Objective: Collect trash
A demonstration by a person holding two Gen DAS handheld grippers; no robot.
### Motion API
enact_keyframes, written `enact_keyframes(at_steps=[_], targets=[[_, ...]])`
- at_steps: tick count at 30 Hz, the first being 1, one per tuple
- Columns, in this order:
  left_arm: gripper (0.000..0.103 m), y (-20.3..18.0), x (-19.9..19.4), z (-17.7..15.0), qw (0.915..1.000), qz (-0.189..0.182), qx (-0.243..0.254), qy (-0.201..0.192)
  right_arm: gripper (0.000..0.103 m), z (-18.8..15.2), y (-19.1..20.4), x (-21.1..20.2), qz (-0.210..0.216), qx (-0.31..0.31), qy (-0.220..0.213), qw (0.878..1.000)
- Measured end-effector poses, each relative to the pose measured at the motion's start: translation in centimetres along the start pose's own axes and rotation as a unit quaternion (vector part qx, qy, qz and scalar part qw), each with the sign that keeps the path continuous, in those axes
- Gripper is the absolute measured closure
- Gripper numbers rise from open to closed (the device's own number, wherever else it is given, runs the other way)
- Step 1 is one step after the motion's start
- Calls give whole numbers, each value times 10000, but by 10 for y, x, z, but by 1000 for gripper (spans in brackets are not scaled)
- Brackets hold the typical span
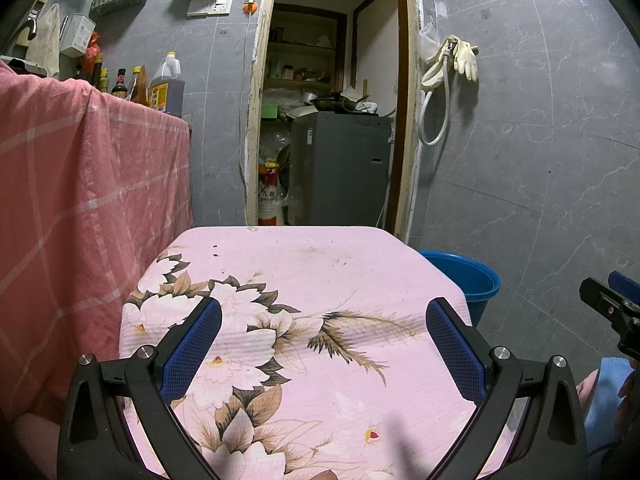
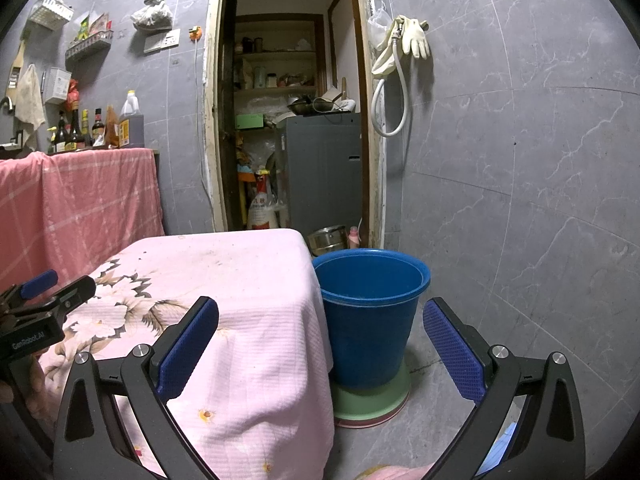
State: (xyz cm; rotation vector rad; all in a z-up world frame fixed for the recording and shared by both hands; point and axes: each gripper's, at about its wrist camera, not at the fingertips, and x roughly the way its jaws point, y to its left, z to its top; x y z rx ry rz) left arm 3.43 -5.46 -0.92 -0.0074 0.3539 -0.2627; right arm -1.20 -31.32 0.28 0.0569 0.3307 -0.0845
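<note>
A small table with a pink flowered cloth (image 1: 304, 280) fills the lower middle of the left wrist view; I see no trash on it. My left gripper (image 1: 324, 312) is open and empty, hovering over the cloth. A blue bucket (image 2: 370, 312) stands on the floor right of the table (image 2: 240, 280), on a green and pink base (image 2: 372, 404); what I see of its inside looks empty. Its rim shows in the left wrist view (image 1: 476, 276). My right gripper (image 2: 320, 312) is open and empty, in front of the table's right corner and the bucket.
A counter draped in pink checked cloth (image 1: 80, 200) stands at the left with bottles (image 1: 164, 84) on top. A doorway behind the table opens on a grey appliance (image 1: 340, 168) and shelves. A steel pot (image 2: 328, 238) sits behind the bucket. Grey tiled wall (image 2: 520, 160) at right.
</note>
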Motion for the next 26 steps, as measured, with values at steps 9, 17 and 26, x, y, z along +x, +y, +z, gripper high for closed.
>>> enact_keyframes(at_steps=[9,17,26], targets=[[3,1,0,0,10000,-3,-10,1,0,0,0,0,-1,-1,0,10000],[3,0,0,-8,9999,110,46,2,0,0,0,0,-2,1,2,10000],[3,-1,3,-12,9998,178,64,74,0,0,0,0,-2,4,4,10000]])
